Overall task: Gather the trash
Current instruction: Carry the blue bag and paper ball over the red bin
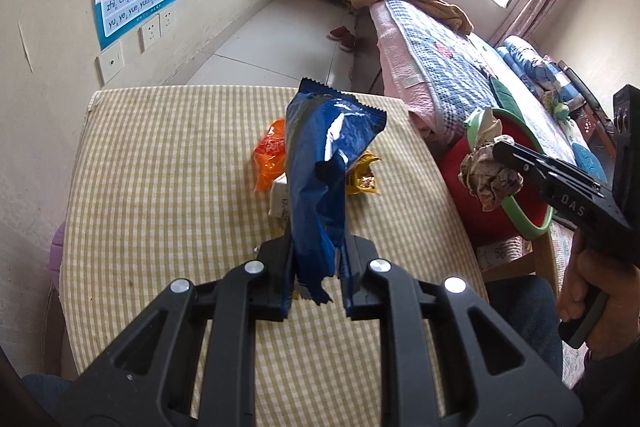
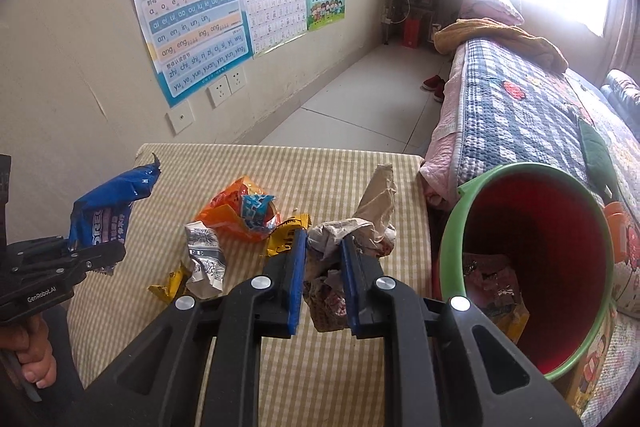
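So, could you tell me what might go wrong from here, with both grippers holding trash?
The crumpled paper wad is loose and bulges past the right gripper, so bits might drop short of the bucket. The blue wrapper is pinched only at its bottom end by the left gripper and may slip.

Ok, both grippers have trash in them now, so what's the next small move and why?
Probably swing the right gripper rightward over the red bucket and release, since it grips the crumpled paper beside the bucket's open mouth. The left gripper holds the blue wrapper farther away.
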Motion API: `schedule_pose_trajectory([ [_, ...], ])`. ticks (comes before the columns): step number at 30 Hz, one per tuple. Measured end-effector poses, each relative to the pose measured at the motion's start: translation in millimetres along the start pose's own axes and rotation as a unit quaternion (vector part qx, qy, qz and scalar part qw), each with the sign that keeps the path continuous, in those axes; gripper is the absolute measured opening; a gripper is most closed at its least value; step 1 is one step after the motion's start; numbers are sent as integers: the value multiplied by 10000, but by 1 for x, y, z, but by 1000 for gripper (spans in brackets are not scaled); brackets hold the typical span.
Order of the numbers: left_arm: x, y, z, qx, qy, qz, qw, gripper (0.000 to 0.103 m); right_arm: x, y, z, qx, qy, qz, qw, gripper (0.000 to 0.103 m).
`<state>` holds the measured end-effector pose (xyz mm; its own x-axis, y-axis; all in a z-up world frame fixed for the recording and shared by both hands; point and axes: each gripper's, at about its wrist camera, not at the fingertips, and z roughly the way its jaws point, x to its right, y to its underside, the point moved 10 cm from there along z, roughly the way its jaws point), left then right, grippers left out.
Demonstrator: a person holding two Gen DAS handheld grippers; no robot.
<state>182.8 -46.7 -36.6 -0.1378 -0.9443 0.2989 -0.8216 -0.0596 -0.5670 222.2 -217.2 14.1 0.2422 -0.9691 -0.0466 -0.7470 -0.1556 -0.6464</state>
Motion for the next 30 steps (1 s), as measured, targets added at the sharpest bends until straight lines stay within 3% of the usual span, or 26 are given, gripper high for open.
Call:
schedule_pose_trajectory([
  [12,76,-34,-16,318,297,480,9979,17,41,-15,-61,493,262,135,9984,17],
  [30,231,-61,30,148,1278,1211,9843,17,181,-1,-112,730,1062,736,9889,17],
])
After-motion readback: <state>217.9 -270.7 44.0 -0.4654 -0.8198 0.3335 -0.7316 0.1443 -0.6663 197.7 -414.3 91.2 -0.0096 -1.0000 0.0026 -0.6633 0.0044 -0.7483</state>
